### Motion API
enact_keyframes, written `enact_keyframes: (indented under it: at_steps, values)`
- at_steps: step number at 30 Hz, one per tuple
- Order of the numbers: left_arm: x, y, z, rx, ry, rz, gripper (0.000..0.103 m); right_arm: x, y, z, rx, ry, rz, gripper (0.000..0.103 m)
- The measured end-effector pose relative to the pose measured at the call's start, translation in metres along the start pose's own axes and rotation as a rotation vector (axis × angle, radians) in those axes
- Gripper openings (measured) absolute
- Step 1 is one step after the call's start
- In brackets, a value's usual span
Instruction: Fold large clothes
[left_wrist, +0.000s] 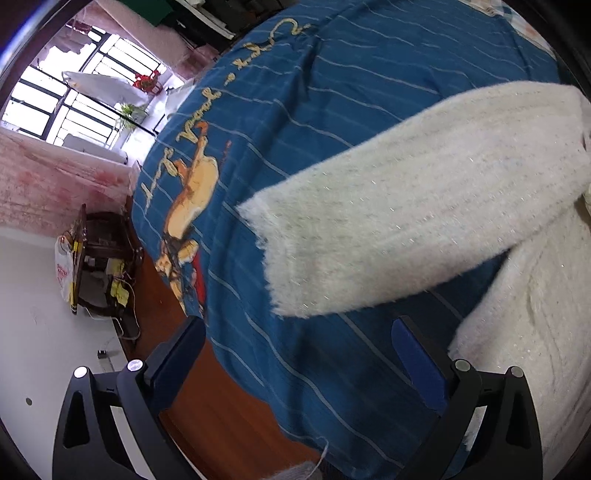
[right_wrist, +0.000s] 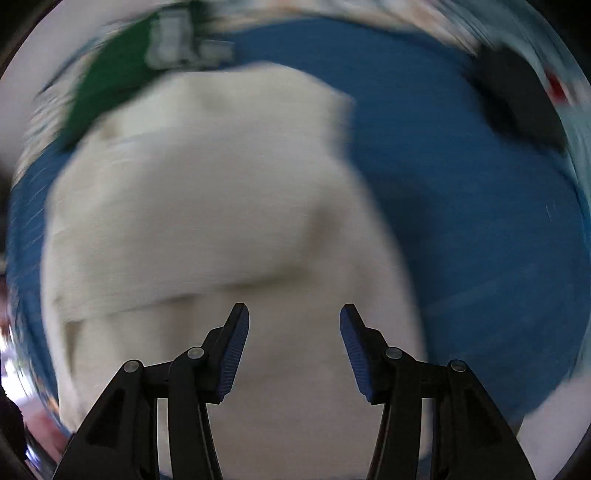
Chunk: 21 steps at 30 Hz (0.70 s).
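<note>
Sweater (left_wrist: 406, 206) on blue striped blanket (left_wrist: 332, 92); window (left_wrist: 74, 99) beyond.

The sweater (left_wrist: 424, 206) lies on the blanket (left_wrist: 332, 92), its sleeve (left_wrist: 369, 236) stretching left across it. A cabinet (left_wrist: 99, 258) stands on the floor (left_wrist: 207, 406) left of the blanket, a window (left_wrist: 74, 96) beyond.

The sweater (left_wrist: 406, 206) is a fuzzy, hairy knit in cream white, with small glittering threads in it; its sleeve edge looks frayed and soft. The blanket (left_wrist: 332, 92) under it is smooth woven cloth, matt blue with thin pale stripes and a printed picture. The floor (left_wrist: 207, 398) is glossy reddish wood. The gripper fingers (right_wrist: 236, 350) are matt black plastic with blue ribbed pads and small shiny metal pins.
</note>
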<state>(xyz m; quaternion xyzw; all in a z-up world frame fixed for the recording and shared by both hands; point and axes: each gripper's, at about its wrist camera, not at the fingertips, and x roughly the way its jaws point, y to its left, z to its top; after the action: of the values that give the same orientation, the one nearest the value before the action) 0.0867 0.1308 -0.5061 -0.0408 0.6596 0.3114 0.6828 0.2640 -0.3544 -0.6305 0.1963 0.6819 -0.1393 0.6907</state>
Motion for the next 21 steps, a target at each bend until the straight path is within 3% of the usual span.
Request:
enact_keyframes:
  at_steps: [2,7,8,9,12,14,16,17,19,21]
  values:
    - [-0.002,-0.003,-0.003,-0.022,0.006,0.002,0.103,0.017,-0.024,0.009,0.015,0.020,0.011,0.054]
    - [-0.001,-0.011,-0.018,-0.081,0.030,0.030,0.103,0.065,-0.040,0.049,-0.035,0.040,0.093,0.053]
    - [0.000,-0.011,-0.022,-0.106,0.044,0.032,0.103,0.074,-0.046,0.058,-0.040,0.059,0.110,0.047]
    - [0.000,-0.009,-0.025,-0.127,0.055,0.037,0.103,0.080,-0.045,0.066,-0.044,0.078,0.119,0.011]
    - [-0.002,-0.007,-0.032,-0.165,0.071,0.057,0.103,0.085,-0.063,0.069,0.018,0.050,0.136,0.009]
    - [-0.004,-0.007,-0.036,-0.181,0.063,0.071,0.103,0.089,-0.093,0.066,0.088,0.045,0.110,0.009]
    - [-0.004,-0.008,-0.039,-0.196,0.049,0.092,0.103,0.102,-0.102,0.061,0.081,0.101,0.095,0.015]
    - [-0.003,-0.006,-0.040,-0.214,0.053,0.084,0.103,0.102,-0.100,0.060,0.058,0.109,0.099,0.020]
    - [0.000,0.000,-0.040,-0.271,0.068,0.036,0.103,0.093,-0.092,0.058,-0.002,0.122,0.088,0.050]
    - [0.006,0.013,-0.041,-0.367,0.084,-0.053,0.103,0.077,-0.086,0.052,-0.030,0.090,0.095,0.052]
